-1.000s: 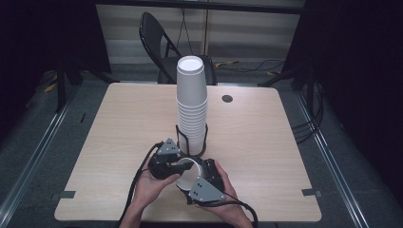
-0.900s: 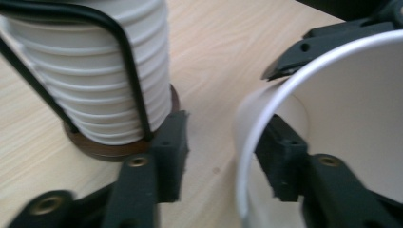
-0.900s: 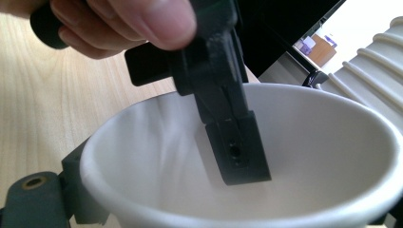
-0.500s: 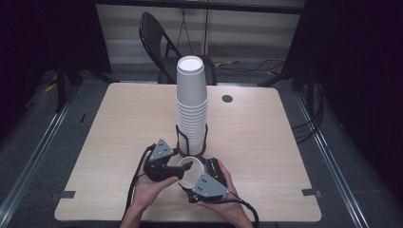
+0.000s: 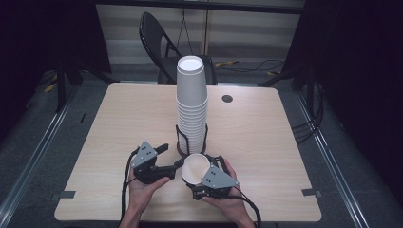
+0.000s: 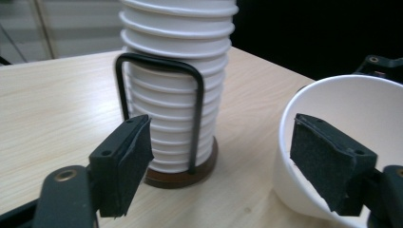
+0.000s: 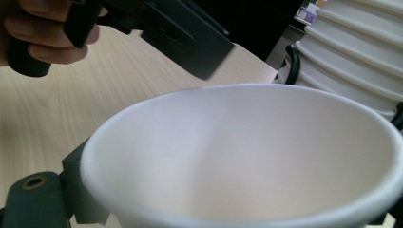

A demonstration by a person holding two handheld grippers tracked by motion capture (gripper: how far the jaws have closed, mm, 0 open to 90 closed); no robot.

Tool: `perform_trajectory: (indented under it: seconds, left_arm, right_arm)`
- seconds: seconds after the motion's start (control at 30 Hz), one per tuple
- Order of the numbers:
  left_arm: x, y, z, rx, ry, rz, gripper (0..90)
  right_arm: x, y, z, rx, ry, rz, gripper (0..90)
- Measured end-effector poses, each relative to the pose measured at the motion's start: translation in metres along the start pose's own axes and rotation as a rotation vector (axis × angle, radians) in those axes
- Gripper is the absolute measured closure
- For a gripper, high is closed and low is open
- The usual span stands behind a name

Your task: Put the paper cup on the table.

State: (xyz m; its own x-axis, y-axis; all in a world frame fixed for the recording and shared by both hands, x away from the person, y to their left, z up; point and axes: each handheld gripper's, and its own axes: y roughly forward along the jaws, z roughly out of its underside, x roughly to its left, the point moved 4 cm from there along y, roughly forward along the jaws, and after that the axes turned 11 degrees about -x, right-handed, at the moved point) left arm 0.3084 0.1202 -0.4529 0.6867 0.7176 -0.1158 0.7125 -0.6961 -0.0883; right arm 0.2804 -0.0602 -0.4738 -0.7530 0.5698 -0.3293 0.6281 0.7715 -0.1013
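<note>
Cup (image 5: pixel 195 169) first: I see the single white paper cup pinched between the jaws of my right gripper (image 5: pixel 202 173), mouth tilted up, just in front of the wire cup holder (image 5: pixel 191 140); my left gripper (image 5: pixel 172 159) sits just beside its rim, jaws spread wide and holding nothing. Inside that holder stands a tall stack of white cups (image 5: pixel 192 102), upright on the table (image 5: pixel 119 118).

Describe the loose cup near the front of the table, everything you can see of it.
The loose paper cup is plain white, matte, thin-walled with a rolled rim, and empty. It sits mouth-up, tilted, in the right tongs, just in front of the tall cup stack in its black wire holder, apart from it. One pad of the open left tongs overlaps its rim in the left gripper view; contact is unclear.
</note>
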Motion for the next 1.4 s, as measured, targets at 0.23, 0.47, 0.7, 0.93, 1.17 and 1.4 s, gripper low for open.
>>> perform_trajectory:
  seconds: [0.23, 0.47, 0.7, 0.93, 1.17, 1.4]
  left_arm:
    - [0.006, -0.004, 0.005, -0.01, 0.001, -0.047, 15.5]
    - [0.012, -0.007, 0.015, -0.006, 0.026, -0.122, 15.5]
    - [0.017, -0.012, 0.032, -0.019, 0.044, -0.146, 15.7]
    - [0.024, -0.015, 0.041, -0.034, 0.063, -0.201, 15.7]
    - [0.024, -0.02, 0.047, -0.047, 0.043, -0.222, 15.6]
    - [0.023, -0.024, 0.052, -0.064, 0.04, -0.204, 15.6]
  right_arm:
    - [-0.011, -0.001, 0.003, 0.003, 0.077, 0.03, 11.6]
    - [-0.026, -0.005, 0.007, 0.002, 0.172, 0.045, 11.6]
    - [-0.048, -0.011, 0.015, 0.002, 0.278, 0.1, 11.6]
    - [-0.072, -0.014, 0.017, -0.005, 0.323, 0.184, 11.6]
    - [-0.095, -0.016, 0.017, -0.021, 0.35, 0.254, 11.7]
    - [-0.117, -0.017, 0.018, -0.029, 0.372, 0.322, 11.6]
